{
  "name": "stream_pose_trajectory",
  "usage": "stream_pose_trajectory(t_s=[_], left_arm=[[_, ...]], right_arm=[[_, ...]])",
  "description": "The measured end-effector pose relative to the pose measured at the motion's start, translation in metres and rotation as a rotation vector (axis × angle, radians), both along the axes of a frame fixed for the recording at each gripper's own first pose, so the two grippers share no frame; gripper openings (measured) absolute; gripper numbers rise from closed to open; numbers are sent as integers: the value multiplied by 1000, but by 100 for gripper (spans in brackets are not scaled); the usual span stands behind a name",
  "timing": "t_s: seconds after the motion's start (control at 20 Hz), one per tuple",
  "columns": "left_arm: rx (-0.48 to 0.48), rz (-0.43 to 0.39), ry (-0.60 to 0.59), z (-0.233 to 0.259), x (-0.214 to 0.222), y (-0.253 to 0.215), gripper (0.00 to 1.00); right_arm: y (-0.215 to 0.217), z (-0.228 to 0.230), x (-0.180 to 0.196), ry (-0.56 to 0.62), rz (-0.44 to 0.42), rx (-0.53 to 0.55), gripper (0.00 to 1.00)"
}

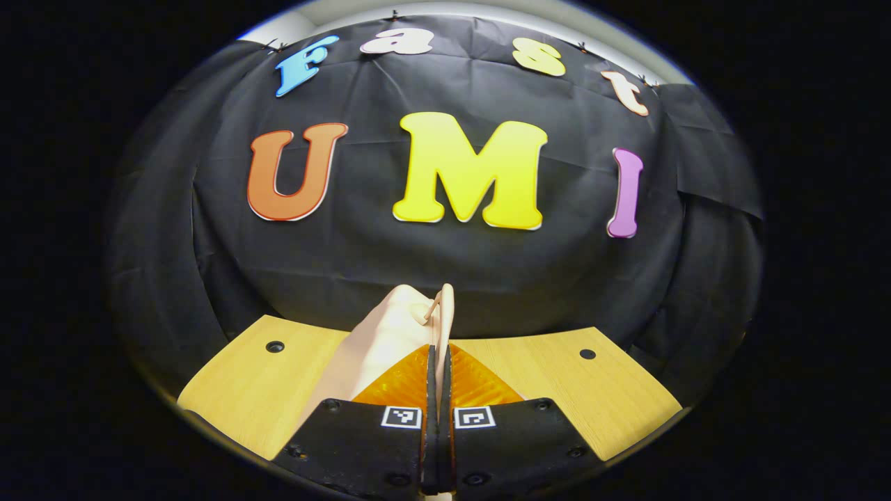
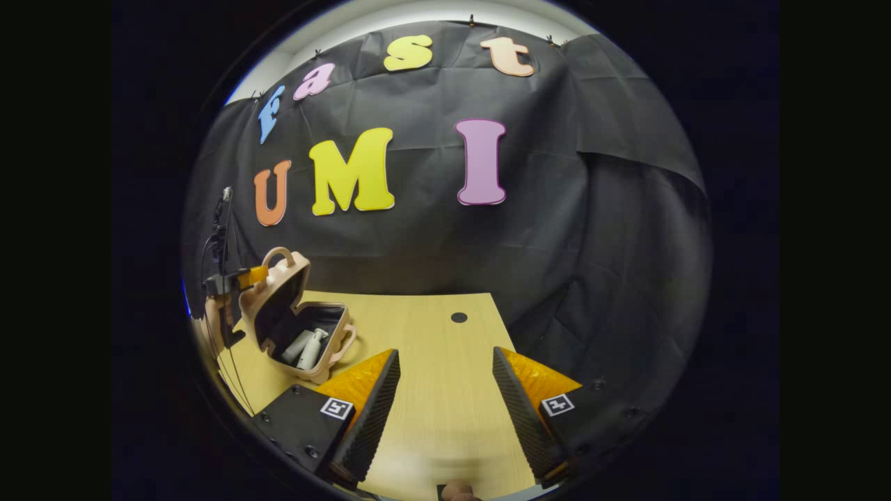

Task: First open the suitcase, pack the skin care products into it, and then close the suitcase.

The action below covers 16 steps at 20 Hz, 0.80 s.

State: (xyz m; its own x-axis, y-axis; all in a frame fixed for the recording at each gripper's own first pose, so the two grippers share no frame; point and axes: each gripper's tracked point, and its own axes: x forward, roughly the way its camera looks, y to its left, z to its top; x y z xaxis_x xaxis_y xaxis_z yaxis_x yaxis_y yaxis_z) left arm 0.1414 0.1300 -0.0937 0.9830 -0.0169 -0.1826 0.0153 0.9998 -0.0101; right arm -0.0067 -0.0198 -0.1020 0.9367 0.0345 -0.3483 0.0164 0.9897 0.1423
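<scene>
Light wood table (image 2: 445, 390) (two dark round holes (image 1: 275, 346)); open pink suitcase (image 2: 296, 320) resting on left part.

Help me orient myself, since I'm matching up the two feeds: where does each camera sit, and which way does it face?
Left gripper view: rides the left gripper, facing the booth wall; its fingers are closed on the suitcase lid.
Right gripper view: rides the right gripper, looking across the table; its fingers spread open, the left gripper farther off.
Shared: the suitcase, open with skin care bottles inside, table and wall.
</scene>
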Motion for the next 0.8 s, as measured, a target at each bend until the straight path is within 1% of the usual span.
stream_pose_trajectory(t_s=[0.25,0.35,0.4,0.5,0.65,0.7,0.8], left_arm=[[54,-9,85,-52,7,-54,4],[86,-13,135,-76,14,-75,4],[117,-13,166,-91,17,-85,3],[176,-16,213,-117,19,-98,4],[206,-6,256,-146,18,-114,4],[220,6,260,-151,18,-116,4],[252,12,250,-154,20,-118,4]], right_arm=[[-22,-17,-3,35,2,-16,80],[-31,-27,-5,56,-3,-17,79],[-36,-32,-5,69,-7,-15,79],[-42,-43,-7,97,-10,-10,77],[-47,-56,-9,126,-6,5,80],[-47,-60,-9,134,1,5,78],[-47,-68,-12,153,12,2,80]])
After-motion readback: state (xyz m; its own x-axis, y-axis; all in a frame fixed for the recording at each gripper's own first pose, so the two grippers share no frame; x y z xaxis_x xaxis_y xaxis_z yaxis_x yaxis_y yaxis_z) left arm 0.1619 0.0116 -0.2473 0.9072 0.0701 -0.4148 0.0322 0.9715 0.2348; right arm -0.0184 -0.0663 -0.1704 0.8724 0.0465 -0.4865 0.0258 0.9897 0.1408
